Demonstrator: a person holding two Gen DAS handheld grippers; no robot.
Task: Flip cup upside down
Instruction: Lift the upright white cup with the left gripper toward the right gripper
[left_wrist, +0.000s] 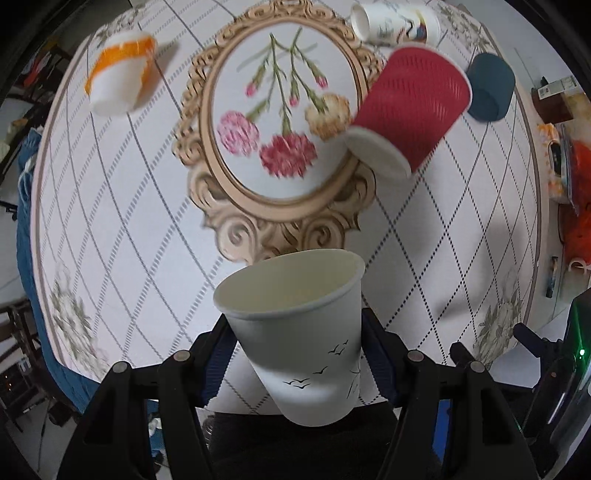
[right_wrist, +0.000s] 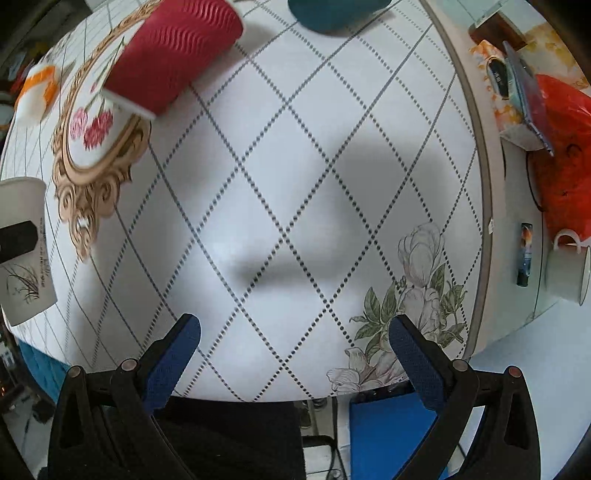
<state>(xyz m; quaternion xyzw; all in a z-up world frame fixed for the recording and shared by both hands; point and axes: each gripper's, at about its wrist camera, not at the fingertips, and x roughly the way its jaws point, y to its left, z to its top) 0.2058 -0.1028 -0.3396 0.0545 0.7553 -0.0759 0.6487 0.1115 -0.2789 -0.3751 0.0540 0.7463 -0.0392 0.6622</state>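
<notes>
Blue-padded fingers (left_wrist: 216, 363) of the left gripper (left_wrist: 295, 354) press against both sides of a white paper cup (left_wrist: 295, 332), one pad on each flank of its lower wall, so the cup sits squarely between them and is held above the table (left_wrist: 147, 221). Its open mouth tilts up and away from the camera, its base points back toward the gripper body, and small printed birds show on its side. In the right wrist view the same cup appears at the far left edge, a dark finger across its wall.

Right gripper (right_wrist: 295, 339) hangs over the patterned tablecloth with its jaws spread wide and nothing between them.

Further off on the table a red ribbed cup (left_wrist: 410, 110) stands mouth down, a dark teal cup (left_wrist: 491, 86) just beyond it, an orange-and-white cup (left_wrist: 118, 74) to the left, and a printed white cup (left_wrist: 395, 22) on its side at the far edge.
</notes>
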